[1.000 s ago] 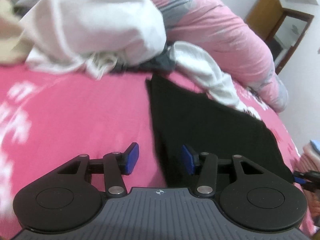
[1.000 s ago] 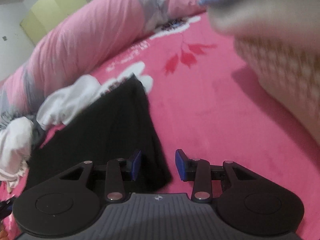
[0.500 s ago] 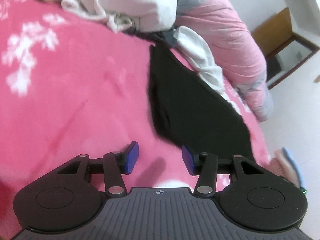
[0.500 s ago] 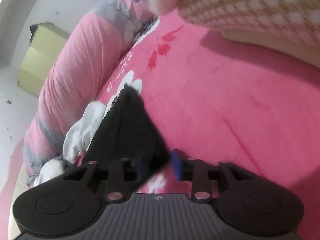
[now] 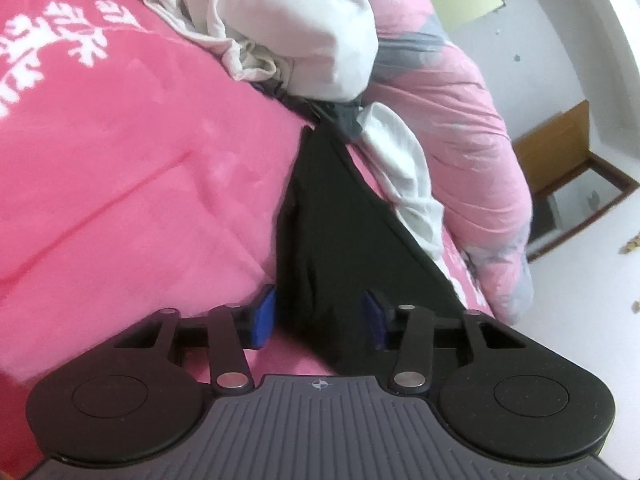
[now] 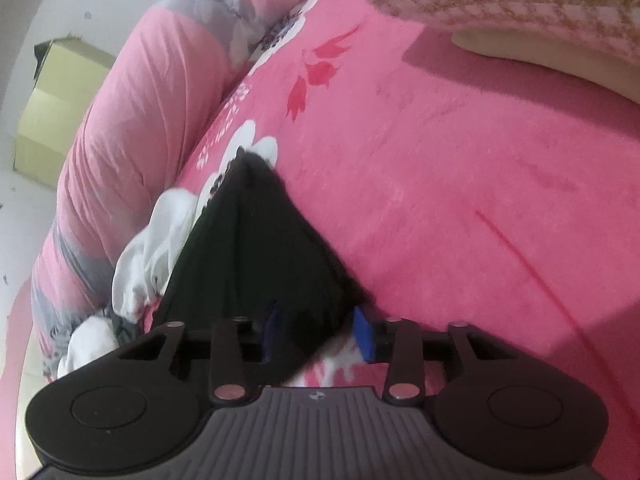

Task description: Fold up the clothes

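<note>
The black garment (image 5: 340, 240) lies flat on the pink bedspread (image 5: 140, 184), its near end reaching toward the person and its far end running up to the heap of white clothes (image 5: 304, 28). Each tool sits at one near corner, which reads as the set-up for lifting that edge and carrying it over into a fold.

The left tool (image 5: 320, 316) has just been narrowing. The black cloth lies between its blue pads (image 5: 264, 314), yet a gap shows on both sides, so it stands apart and grips nothing. The right tool (image 6: 316, 332) has also been closing, with the garment's corner (image 6: 304, 320) bunched between its pads; the left pad is lost in the dark cloth, so contact there is probably not made, though the view is poor.

White characters are printed on the bedspread at far left (image 5: 48, 52); they are too warped to read. No brand label shows on the clothes.
</note>
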Action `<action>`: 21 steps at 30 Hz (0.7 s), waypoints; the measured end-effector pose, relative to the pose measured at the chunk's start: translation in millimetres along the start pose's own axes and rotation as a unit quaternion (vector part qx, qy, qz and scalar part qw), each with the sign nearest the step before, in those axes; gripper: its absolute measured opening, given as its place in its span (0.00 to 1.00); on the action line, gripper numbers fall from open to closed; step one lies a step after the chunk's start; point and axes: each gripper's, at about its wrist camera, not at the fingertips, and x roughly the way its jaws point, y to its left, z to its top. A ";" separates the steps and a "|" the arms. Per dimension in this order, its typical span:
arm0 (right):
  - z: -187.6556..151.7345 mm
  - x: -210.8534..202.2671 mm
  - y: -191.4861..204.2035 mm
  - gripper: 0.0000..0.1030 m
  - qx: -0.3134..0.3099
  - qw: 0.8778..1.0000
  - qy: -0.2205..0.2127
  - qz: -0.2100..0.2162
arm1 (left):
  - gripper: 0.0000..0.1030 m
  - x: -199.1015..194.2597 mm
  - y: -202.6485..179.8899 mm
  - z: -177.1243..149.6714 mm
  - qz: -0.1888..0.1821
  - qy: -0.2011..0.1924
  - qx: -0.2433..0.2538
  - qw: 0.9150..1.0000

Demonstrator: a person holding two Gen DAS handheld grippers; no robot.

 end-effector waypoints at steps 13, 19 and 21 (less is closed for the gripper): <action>-25.0 -63.0 13.2 0.02 0.044 0.996 -0.062 0.050 | 0.03 -45.2 5.6 36.9 -0.037 -0.015 -0.044 0.998; -74.5 -123.5 2.7 0.02 0.049 0.994 -0.057 0.073 | 0.03 -104.6 12.8 45.1 -0.037 0.013 0.012 0.999; -95.7 -133.9 -8.8 0.03 0.044 0.996 -0.049 0.059 | 0.04 -116.0 24.4 39.2 -0.025 0.028 0.032 0.999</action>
